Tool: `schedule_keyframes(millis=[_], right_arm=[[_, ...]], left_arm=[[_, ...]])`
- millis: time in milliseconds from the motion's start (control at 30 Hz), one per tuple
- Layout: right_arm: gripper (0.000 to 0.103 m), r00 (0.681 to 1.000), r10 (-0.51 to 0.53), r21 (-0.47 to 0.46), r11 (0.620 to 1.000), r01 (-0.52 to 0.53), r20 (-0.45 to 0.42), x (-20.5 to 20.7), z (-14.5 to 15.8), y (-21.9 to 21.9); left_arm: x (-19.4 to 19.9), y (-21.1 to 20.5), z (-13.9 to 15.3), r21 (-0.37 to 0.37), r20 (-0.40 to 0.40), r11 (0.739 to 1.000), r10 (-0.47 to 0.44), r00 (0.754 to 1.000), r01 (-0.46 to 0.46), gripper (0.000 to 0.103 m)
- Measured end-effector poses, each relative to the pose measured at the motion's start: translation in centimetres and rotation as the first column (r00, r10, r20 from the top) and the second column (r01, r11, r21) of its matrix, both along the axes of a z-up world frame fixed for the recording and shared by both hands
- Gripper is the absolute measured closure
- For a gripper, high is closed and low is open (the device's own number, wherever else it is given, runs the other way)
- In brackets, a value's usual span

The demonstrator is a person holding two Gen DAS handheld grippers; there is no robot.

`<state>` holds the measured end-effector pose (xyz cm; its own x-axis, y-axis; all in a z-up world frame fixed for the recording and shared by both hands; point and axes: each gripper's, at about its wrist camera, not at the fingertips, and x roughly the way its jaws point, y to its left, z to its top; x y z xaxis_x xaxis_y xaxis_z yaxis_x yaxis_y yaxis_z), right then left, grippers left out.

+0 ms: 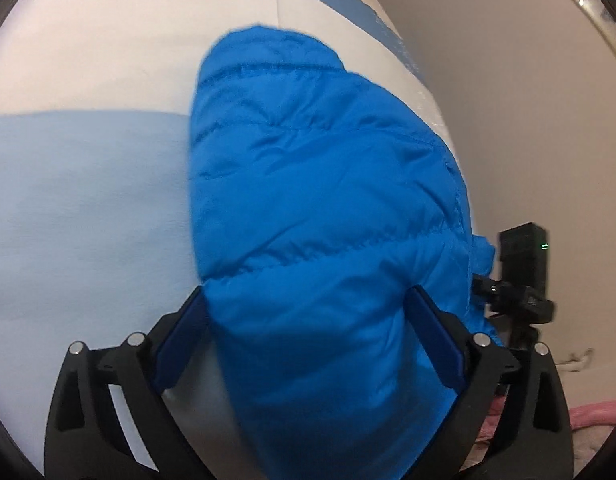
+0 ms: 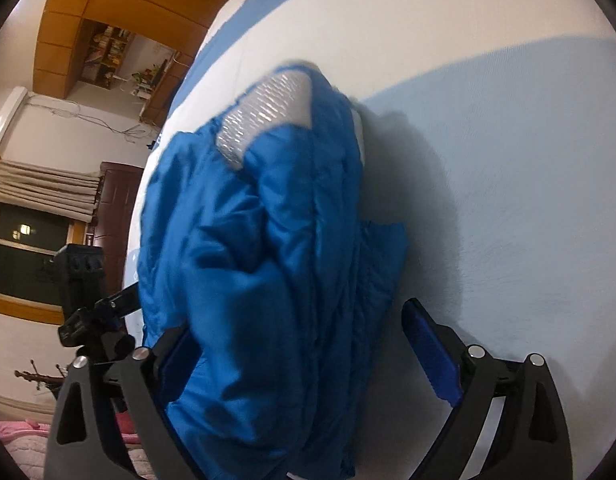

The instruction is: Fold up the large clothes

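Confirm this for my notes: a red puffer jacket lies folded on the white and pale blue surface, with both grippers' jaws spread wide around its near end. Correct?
Not quite. The puffer jacket is bright blue, not red, as both wrist views show. The rest stands: it lies folded on the white and pale blue surface, with the left gripper and right gripper spread wide around it.

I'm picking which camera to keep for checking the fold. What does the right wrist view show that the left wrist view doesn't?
Only the right wrist view shows the jacket's silvery lining, a window and wooden cabinets. Only the left shows the smooth quilted outer side. Both show the blue jacket on the white and pale-blue bed, lying between each tool's wide-open jaws, plus the other tool.
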<state>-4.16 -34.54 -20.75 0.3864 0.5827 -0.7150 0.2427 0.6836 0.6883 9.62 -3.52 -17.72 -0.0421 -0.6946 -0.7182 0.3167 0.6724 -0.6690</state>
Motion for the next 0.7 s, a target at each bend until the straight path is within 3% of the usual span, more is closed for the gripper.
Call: schedule_keyframes(millis=[167,267,400,567,700], right_arm=[[0.005,0.999,-0.001,0.095,0.995,-0.002,0.033,0.7,-1.4,-0.2],[0.003,0.998,0.01,0.132,0.991,-0.019,0.065,1.3,-2.0,0.1],[0.005,0.996,0.015,0.112,0.993,-0.024,0.084,1.6,-2.0,0.5],[0.035,0.994,-0.014,0.186,0.983,-0.007,0.109,0.8,-2.1,0.5],[0.045,0.991,-0.029,0.188,0.982,0.003,0.131,0.2,-1.5,0.6]], left_arm=[[0.4,-0.3,-1.9,-0.107,-0.069,0.994,-0.007,0.998,-0.001,0.002],[0.4,-0.7,-2.1,-0.112,-0.061,0.994,-0.002,0.998,-0.005,0.003],[-0.4,-1.3,-1.4,-0.089,-0.024,0.996,0.007,1.0,-0.009,0.006],[-1.8,-1.7,0.0,-0.058,0.039,0.998,-0.011,0.999,0.013,0.019],[-2.7,-2.8,1.5,-0.023,0.099,0.999,-0.025,0.995,0.027,0.022]])
